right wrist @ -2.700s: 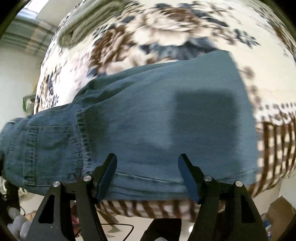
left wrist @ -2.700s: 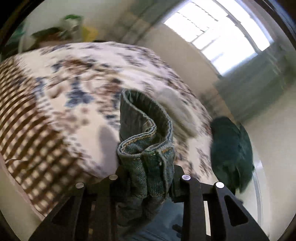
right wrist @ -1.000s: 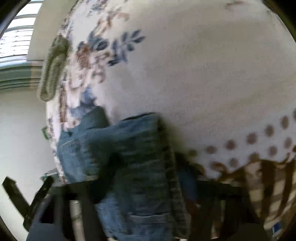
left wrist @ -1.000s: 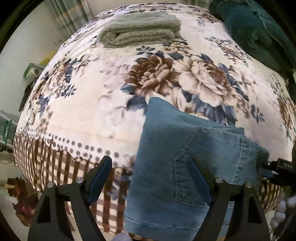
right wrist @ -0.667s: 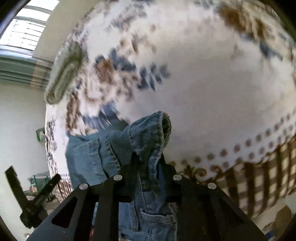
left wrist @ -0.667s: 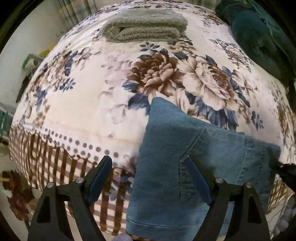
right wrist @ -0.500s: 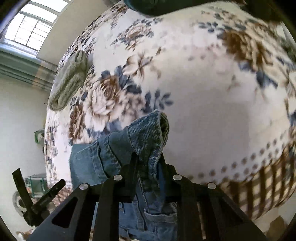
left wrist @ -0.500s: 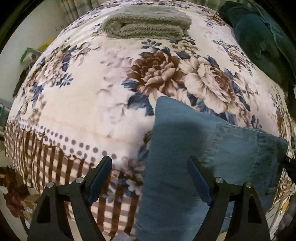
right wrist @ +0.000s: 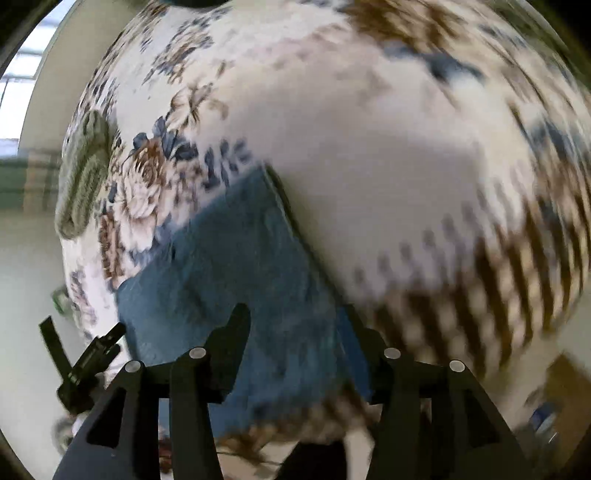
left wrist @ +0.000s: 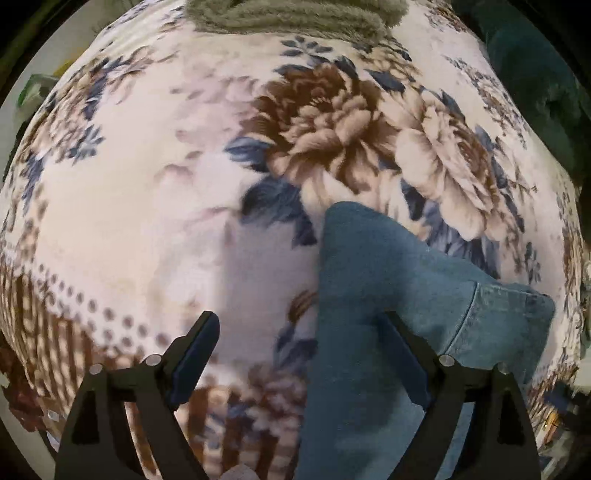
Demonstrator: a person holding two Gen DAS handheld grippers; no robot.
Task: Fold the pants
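Folded blue jeans (left wrist: 388, 295) lie on the floral blanket (left wrist: 147, 221) near the bed's front edge. My left gripper (left wrist: 299, 354) points down over their left edge. Its jaws are opening wide: the right finger (left wrist: 402, 358) hangs above the denim and the left finger above bare blanket, gripping nothing. In the blurred right wrist view the jeans (right wrist: 229, 280) lie flat under my right gripper (right wrist: 295, 339). Its jaws are opening too, with denim below them but nothing pinched. The left gripper (right wrist: 88, 354) shows at the lower left there.
A folded grey towel (left wrist: 295, 18) lies at the far side of the bed, also seen as the towel (right wrist: 81, 177). A dark green garment (left wrist: 535, 81) sits at the back right. The blanket's brown checked border (left wrist: 44, 332) hangs over the bed edge.
The right gripper has let go of the denim fold it pinched and risen; the jeans now lie flat. The left gripper has sunk closer to the blanket and shifted along the jeans' edge.
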